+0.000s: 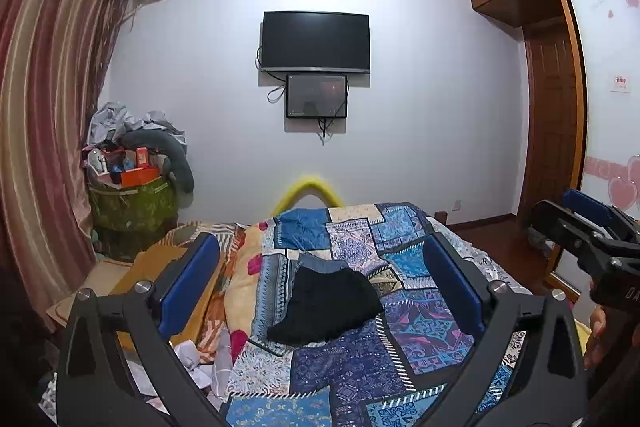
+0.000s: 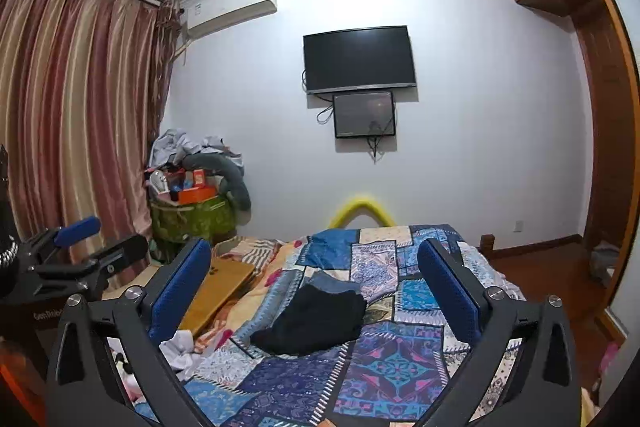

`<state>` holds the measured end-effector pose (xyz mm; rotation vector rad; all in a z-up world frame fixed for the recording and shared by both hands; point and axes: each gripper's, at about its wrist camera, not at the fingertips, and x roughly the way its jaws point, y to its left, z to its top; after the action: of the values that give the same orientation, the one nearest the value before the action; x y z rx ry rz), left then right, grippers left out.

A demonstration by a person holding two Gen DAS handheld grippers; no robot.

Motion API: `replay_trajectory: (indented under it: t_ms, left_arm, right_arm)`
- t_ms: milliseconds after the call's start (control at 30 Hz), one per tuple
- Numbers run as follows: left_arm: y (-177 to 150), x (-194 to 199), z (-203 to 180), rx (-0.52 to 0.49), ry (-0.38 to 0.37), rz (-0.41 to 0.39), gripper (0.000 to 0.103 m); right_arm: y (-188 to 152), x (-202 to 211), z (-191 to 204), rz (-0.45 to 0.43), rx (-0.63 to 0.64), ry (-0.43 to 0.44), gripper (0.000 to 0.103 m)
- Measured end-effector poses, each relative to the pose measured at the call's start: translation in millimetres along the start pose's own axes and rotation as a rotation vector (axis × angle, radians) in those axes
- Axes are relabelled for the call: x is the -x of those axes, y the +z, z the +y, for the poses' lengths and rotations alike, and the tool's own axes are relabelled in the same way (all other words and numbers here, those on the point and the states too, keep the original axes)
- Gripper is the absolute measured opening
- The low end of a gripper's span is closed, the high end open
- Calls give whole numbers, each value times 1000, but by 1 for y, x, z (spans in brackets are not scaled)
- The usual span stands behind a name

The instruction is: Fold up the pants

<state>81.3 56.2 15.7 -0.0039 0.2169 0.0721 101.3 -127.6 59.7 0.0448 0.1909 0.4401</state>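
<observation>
The black pants (image 1: 326,307) lie in a compact dark bundle on the patchwork quilt (image 1: 360,359), and from the left wrist view they sit out ahead of the jaws, framed in the gap between the two blue pads and clear of both. From the right wrist view the pants (image 2: 316,319) show the same way, ahead and slightly toward the left pad, nothing touching them. The bundle looks squared off on its far edge and a bit rounded toward the near left corner, with a blue-grey piece of cloth (image 1: 320,263) peeking out just behind it; whether that belongs to the pants or is another garment I cannot tell. The left gripper (image 1: 320,291) stands with its jaws spread wide and empty, and the right gripper (image 2: 314,287) likewise, wide apart with nothing between the pads. Each gripper also shows at the edge of the other's view, held up and back from the bed. Reading it from here, the folding seems done or very nearly so: the pants are down to a small stack and both tools are off the cloth. What might be left is a tidy-up of that soft near corner. Off to the left of the jaws, a wooden board (image 2: 218,291) lies at the bed's edge beside crumpled white cloth (image 2: 180,347).
</observation>
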Motion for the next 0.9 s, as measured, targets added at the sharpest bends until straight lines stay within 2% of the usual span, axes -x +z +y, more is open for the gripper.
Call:
replay_trajectory:
  t_ms: [900]
  left_arm:
    - [-4,11,-13,-31,-22,-6,103]
  right_arm:
    - [-8,12,1,8,9,-8,103]
